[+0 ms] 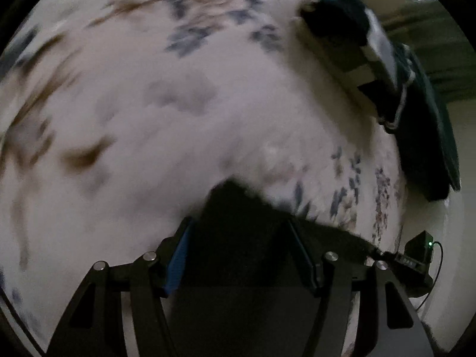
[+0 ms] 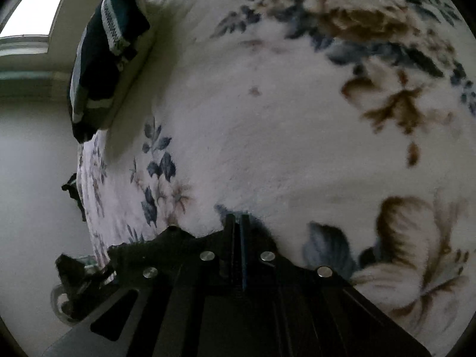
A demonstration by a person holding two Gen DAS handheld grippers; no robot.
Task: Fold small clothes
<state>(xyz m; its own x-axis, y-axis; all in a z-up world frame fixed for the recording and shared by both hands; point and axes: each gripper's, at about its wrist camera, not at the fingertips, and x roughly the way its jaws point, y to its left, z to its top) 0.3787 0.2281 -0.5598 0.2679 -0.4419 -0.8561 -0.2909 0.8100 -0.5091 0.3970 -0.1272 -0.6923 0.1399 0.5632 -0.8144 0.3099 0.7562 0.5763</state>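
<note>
Through my left wrist camera the left gripper has its jaws spread wide, with something black and shapeless filling the gap between them; I cannot tell whether it is cloth or shadow. Beyond lies a fluffy white blanket printed with blue leaves and brown flowers, badly smeared by motion. A dark teal pillow with a pale woven band sits at the bed's far edge.

My right wrist camera shows the right gripper with jaws pressed nearly together, tips low against the plush blanket. I cannot tell if they pinch anything. The same pillow shows at upper left. I cannot pick out the small garment clearly.
</note>
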